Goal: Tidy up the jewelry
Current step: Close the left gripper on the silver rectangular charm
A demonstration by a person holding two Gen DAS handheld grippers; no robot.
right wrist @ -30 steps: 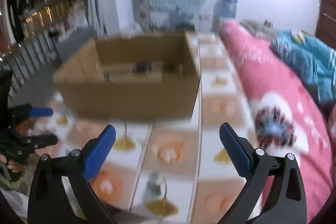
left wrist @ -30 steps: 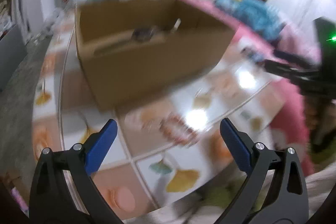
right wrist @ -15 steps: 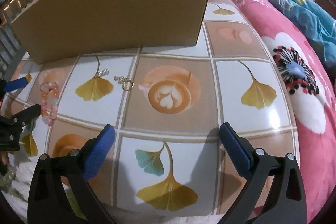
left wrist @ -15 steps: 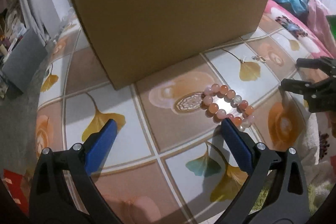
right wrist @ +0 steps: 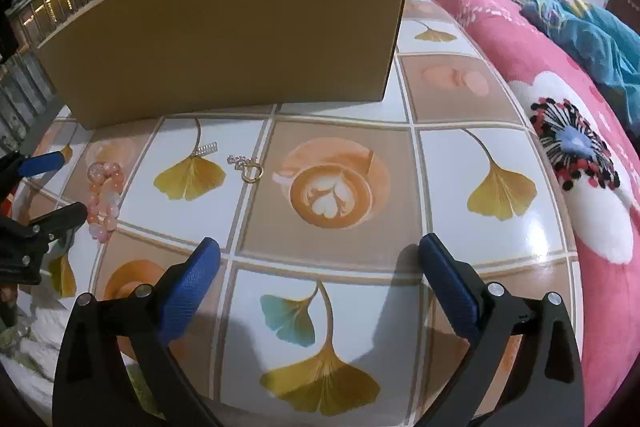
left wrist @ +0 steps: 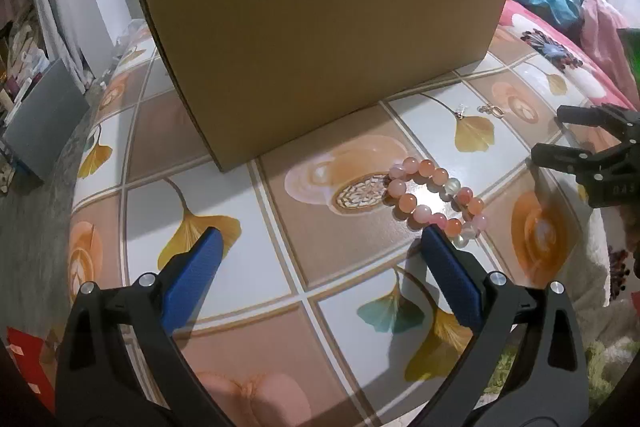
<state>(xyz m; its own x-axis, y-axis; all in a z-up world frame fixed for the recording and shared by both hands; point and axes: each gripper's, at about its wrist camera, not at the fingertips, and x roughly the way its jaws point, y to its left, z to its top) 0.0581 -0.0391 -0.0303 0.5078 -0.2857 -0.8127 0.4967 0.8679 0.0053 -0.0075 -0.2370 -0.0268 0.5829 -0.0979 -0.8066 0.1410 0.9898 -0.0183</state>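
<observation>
You've brought both grippers down low over the tabletop since a second ago: your left gripper [left wrist: 318, 245], jaws apart, now has the pink bead bracelet [left wrist: 436, 195] just beside its right finger. Your right gripper [right wrist: 318, 253] hangs open and empty near the front edge; the cardboard box [left wrist: 324, 39] waits behind.

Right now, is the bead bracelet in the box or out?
Out. The bead bracelet lies flat on the tabletop in front of the cardboard box, just past the left tongs' tip.

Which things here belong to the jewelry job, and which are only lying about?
For the job:
- bead bracelet
- gold ring with a short chain
- small silver piece
- cardboard box, probably where the jewelry goes
- left gripper and right gripper, both open

Just lying about:
- pink floral blanket
- blue cloth
- grey box
</observation>
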